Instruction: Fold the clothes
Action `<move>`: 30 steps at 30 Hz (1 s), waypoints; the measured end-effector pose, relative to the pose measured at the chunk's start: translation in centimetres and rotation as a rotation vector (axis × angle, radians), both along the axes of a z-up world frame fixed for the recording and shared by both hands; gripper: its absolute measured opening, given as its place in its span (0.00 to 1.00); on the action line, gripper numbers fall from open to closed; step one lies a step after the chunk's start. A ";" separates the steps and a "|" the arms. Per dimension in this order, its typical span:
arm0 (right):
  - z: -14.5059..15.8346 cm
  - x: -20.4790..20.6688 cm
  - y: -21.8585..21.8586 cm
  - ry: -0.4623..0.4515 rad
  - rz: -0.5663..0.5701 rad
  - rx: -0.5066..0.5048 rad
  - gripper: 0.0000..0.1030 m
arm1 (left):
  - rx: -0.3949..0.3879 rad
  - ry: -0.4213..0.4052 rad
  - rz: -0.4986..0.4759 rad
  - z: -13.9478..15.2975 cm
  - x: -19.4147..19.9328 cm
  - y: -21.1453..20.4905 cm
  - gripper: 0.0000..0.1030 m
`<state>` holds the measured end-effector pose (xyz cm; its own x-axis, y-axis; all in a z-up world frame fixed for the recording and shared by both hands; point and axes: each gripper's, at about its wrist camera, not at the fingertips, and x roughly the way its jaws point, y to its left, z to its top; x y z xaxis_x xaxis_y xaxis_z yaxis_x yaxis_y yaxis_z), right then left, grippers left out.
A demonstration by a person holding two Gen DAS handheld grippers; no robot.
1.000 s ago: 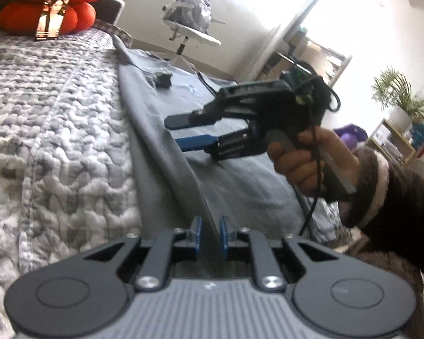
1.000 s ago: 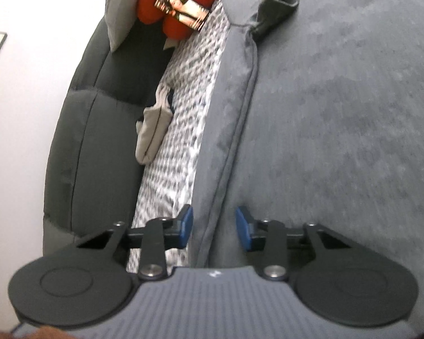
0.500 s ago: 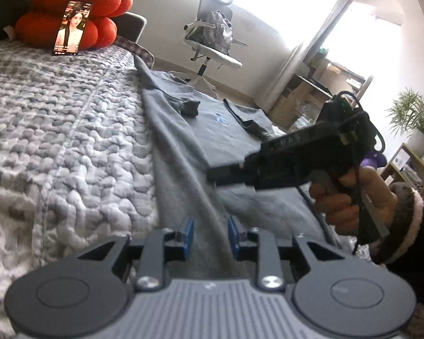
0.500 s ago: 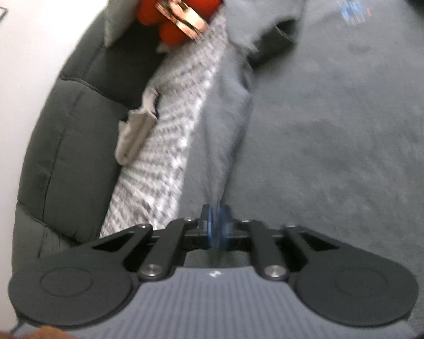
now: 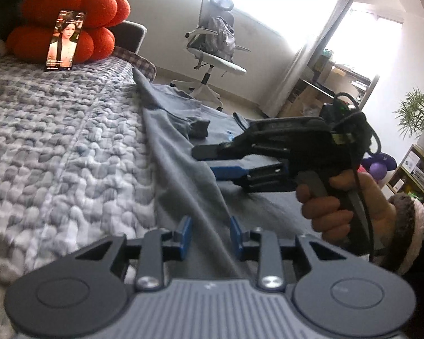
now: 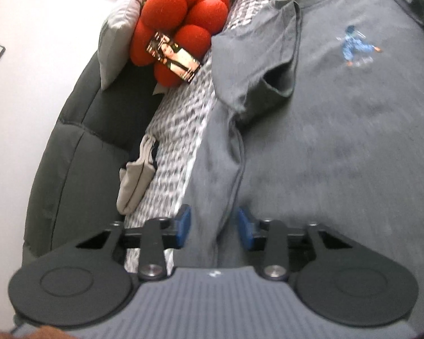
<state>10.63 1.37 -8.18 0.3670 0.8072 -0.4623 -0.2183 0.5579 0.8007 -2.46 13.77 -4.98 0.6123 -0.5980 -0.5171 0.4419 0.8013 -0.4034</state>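
Observation:
A grey T-shirt with a small blue print lies spread on the bed, its left side folded over into a long ridge. That ridge runs between the blue pads of my left gripper, which stands open, its pads clear of the cloth. In the right wrist view the same fold passes between the pads of my right gripper; its jaws are opening and do not press on the fabric. From the left wrist view, the right gripper hovers over the shirt, held by a hand.
A grey knitted blanket covers the bed left of the shirt. Red round cushions with a phone leaning on them sit at the head. An office chair, shelves and a plant stand beyond the bed.
The left jaws have widened around the shirt's fold. The right jaws closed half a second ago and have parted again. Both grippers have shifted along the folded edge.

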 end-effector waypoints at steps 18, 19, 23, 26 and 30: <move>1.2 4.5 -2.2 -0.032 -0.161 -0.045 0.49 | 0.047 -0.036 -0.033 0.2 5.2 -2.4 0.30; 1.0 5.0 -2.3 -0.023 -0.183 -0.032 0.49 | 0.047 -0.034 -0.034 0.2 5.6 -2.6 0.30; 0.6 6.2 -2.6 -0.025 -0.242 -0.022 0.25 | 0.051 -0.029 -0.040 -0.1 6.4 -3.2 0.30; 0.4 6.1 -2.7 -0.052 -0.257 -0.074 0.14 | 0.054 -0.030 -0.046 -0.3 6.7 -3.5 0.30; 0.7 5.9 -2.7 -0.088 -0.244 -0.121 0.15 | 0.057 -0.036 -0.050 -0.3 6.6 -3.5 0.31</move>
<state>16.50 -1.35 -7.49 0.5870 0.6308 -0.5075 -0.1316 0.6928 0.7090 4.15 10.29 -5.26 0.6014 -0.5985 -0.5292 0.4954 0.7991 -0.3407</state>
